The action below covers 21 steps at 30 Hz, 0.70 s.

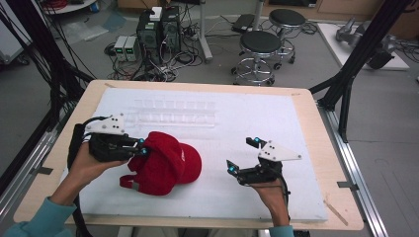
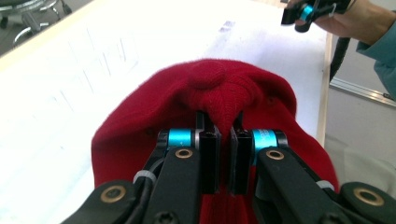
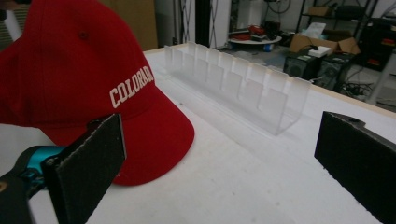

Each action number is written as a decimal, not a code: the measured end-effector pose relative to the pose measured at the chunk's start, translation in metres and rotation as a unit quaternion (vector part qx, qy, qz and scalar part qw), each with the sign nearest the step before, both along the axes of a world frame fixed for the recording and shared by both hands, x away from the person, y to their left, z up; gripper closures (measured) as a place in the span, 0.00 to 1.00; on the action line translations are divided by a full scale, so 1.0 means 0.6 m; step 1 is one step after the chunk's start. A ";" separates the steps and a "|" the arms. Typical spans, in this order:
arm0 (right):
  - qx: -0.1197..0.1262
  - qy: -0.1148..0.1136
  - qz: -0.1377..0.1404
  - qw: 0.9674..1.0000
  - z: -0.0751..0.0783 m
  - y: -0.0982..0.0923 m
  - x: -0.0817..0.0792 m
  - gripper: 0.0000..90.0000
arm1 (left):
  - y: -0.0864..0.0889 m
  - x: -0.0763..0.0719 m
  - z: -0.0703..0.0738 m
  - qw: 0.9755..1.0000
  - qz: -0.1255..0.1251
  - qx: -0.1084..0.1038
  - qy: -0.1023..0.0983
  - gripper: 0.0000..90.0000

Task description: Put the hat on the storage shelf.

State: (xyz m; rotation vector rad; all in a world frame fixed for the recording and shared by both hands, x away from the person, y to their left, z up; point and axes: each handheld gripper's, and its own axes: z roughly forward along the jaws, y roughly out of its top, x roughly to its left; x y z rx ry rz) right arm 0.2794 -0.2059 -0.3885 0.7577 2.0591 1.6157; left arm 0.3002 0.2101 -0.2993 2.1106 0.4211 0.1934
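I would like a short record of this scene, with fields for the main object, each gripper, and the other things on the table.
main object: red cap with white lettering COLORADO, on the white board
left gripper: jaws shut on a fold of the red cap's crown
right gripper: jaws open, nothing between them, to the right of the red cap
other item: clear plastic divider rack, beyond the red cap
support: wooden table
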 end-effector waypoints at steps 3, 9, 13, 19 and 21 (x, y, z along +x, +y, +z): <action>0.002 -0.004 0.017 1.000 0.011 0.014 0.003 0.01 | -0.002 0.005 0.012 1.000 -0.007 -0.001 -0.006 0.95; 0.005 -0.009 0.051 0.999 0.033 0.049 0.014 0.01 | -0.010 0.011 0.026 1.000 -0.020 -0.003 -0.010 0.95; 0.004 -0.005 0.075 0.997 0.042 0.074 0.024 0.01 | -0.013 0.013 0.025 1.000 -0.024 -0.004 -0.008 0.95; 0.004 0.005 0.125 0.992 0.045 0.110 0.045 0.01 | -0.015 0.016 0.023 0.999 -0.031 -0.004 -0.008 0.95; 0.000 0.011 0.133 0.991 0.044 0.119 0.050 0.01 | -0.017 0.016 0.022 0.999 -0.031 -0.004 -0.008 0.95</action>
